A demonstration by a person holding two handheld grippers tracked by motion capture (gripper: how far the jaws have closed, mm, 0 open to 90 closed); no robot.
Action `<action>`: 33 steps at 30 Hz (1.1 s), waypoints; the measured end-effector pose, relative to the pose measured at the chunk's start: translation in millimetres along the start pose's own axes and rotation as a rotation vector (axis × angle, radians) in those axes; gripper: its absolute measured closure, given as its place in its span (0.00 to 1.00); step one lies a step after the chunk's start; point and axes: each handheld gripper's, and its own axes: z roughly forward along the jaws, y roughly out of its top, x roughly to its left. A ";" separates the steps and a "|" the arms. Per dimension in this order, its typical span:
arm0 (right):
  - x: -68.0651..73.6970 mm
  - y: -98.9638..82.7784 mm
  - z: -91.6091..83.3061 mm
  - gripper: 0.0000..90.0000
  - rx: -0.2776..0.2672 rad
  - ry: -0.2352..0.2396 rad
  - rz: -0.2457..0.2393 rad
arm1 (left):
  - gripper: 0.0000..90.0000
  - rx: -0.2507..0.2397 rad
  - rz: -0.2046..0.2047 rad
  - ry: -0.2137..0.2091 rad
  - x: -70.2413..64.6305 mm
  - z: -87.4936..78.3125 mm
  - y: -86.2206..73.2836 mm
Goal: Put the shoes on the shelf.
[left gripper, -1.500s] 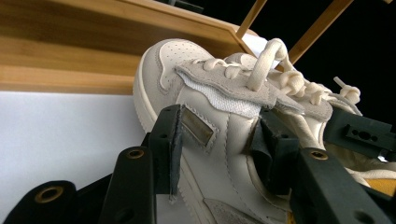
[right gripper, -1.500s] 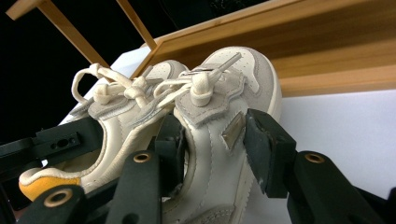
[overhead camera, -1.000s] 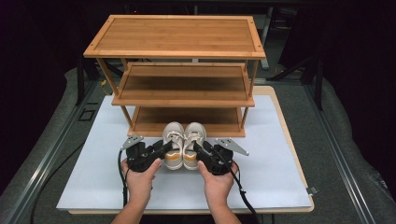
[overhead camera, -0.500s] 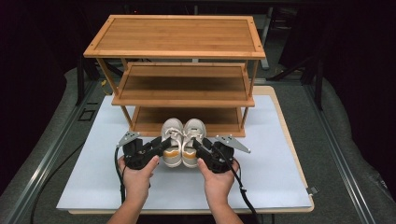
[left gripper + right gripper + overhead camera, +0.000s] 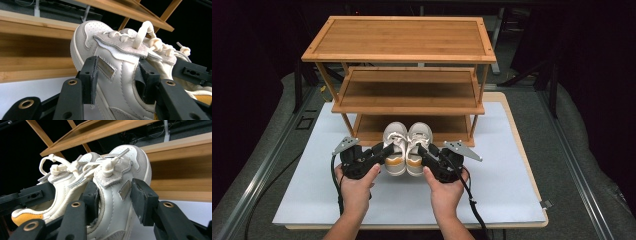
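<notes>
Both hands w/ their shoes sit a bit higher and nearer the rack than a sec ago; the pair looks lifted off the desk point(image 5: 512, 200), white mat on it. Left tool point(image 5: 384, 150) is clenched on the left cream-white leather sneaker w/ orange heel patch point(image 5: 395, 149), pads on either side of its collar. Right tool point(image 5: 424, 151) grips the right cream-white sneaker point(image 5: 418, 148) the same way. Shoes are side by side, touching, toes pointing away from the person, straight at the three-tier bamboo shoe rack point(image 5: 402, 85). Long axis of each shoe runs front-to-back, square to the bottom shelf point(image 5: 377, 125) edge just ahead of the toes. Each hand is equally near; likely next move is a straight push fwd, both together, keeping the toes above the shelf lip.
</notes>
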 end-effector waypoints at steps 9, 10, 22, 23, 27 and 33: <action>3.5 8.7 -1.8 0.65 -0.009 0.009 -0.011 | 0.63 -0.015 0.012 0.001 -3.5 -1.3 9.7; 3.7 9.7 -2.4 0.65 -0.005 0.007 -0.013 | 0.63 -0.017 0.014 0.000 -3.7 -1.5 10.6; 8.9 21.2 -7.4 0.65 -0.050 0.018 -0.019 | 0.63 -0.034 0.036 -0.013 -9.8 -6.8 23.5; 10.0 22.5 -7.8 0.65 -0.049 0.009 -0.022 | 0.63 -0.035 0.035 -0.014 -9.8 -7.2 24.8; 12.2 26.6 -7.9 0.65 -0.048 0.010 -0.029 | 0.63 -0.042 0.040 -0.014 -10.7 -8.1 29.5; 12.2 32.0 -5.8 0.65 -0.062 0.020 -0.025 | 0.63 -0.038 0.039 -0.020 -10.7 -5.5 35.2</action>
